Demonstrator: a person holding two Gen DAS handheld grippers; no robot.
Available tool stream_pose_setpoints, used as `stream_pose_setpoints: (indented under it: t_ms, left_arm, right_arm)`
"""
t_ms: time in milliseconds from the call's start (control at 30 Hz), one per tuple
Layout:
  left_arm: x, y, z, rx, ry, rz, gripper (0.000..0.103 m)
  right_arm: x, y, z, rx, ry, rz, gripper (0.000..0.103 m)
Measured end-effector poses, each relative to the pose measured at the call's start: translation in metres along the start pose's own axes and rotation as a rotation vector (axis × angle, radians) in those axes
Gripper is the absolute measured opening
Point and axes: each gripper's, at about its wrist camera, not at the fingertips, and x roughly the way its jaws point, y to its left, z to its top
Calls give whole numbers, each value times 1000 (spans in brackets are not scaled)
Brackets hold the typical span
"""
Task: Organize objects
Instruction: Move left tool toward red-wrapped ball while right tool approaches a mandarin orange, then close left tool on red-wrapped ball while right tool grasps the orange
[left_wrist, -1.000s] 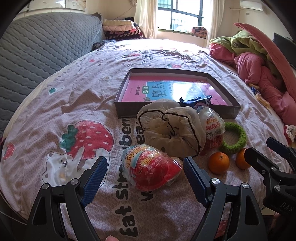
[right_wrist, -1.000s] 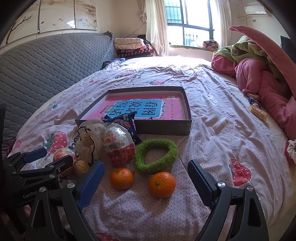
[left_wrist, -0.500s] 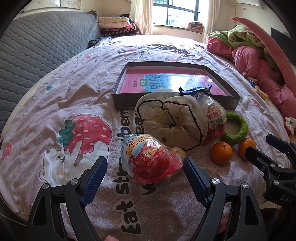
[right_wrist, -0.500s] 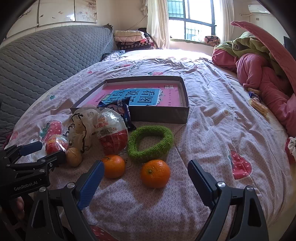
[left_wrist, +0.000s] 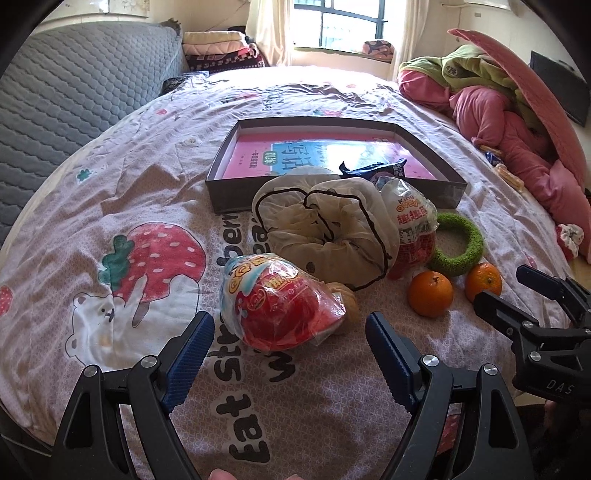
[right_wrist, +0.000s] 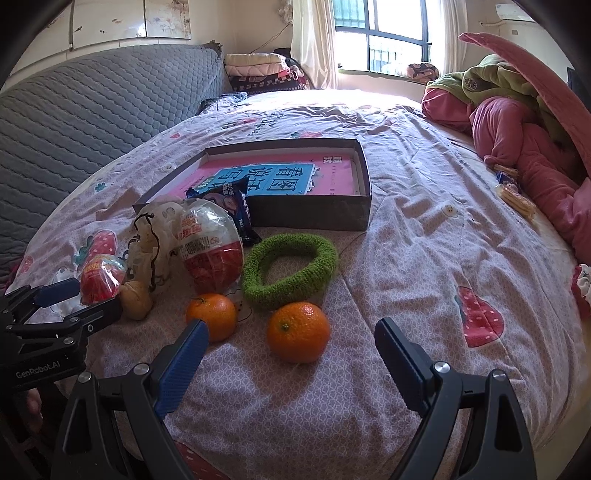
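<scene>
From the left wrist camera, the left gripper (left_wrist: 290, 341) is wide open and holds nothing. A red toy egg (left_wrist: 282, 302) in a crinkly clear wrapper lies on the bed (left_wrist: 110, 177) just past the blue tips, near the front edge. It looks light. The wrapper may be slippery, so the best hold is likely across the fat middle of the egg, not the loose plastic. A small brown nut (left_wrist: 349, 301) touches the egg on one side. Behind them sits a soft cream cloth bundle (left_wrist: 325, 229), which would squash if squeezed. The right gripper (left_wrist: 517, 295) pokes in from the side, close to two oranges (left_wrist: 430, 293).

Further back a dark box (left_wrist: 236, 199) lies open. A pink and blue book covers its floor. A blue snack packet (left_wrist: 373, 170) hangs over its near wall.

From the right wrist camera, the right gripper (right_wrist: 291, 358) is also wide open and empty. One orange (right_wrist: 298, 331) sits between its tips, the other beside the left tip. They look firm and round and could roll. A fuzzy green ring (right_wrist: 291, 269) lies behind them, with a second wrapped egg (right_wrist: 211, 243) next to it. The box (right_wrist: 314, 216) still holds only the book.
</scene>
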Motion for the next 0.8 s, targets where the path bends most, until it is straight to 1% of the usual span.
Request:
stream_pose_setpoints:
  t_ms: [300,533,667,800]
  left_arm:
    - [4,7,3,-30,4,13,85]
    - [10,14,3,-36,18,15,85]
    - [13,18,2,-36,26,22,85]
    - [14,27,3,-63,26,18,85]
  right_arm:
    - [7,-1,-2,1,16,0,91]
    - [18,-6,-2,19,41,-30,91]
    - [24,-8,-2,22,60,-44,87]
    - [28,-7,-3,12,71,-55,84]
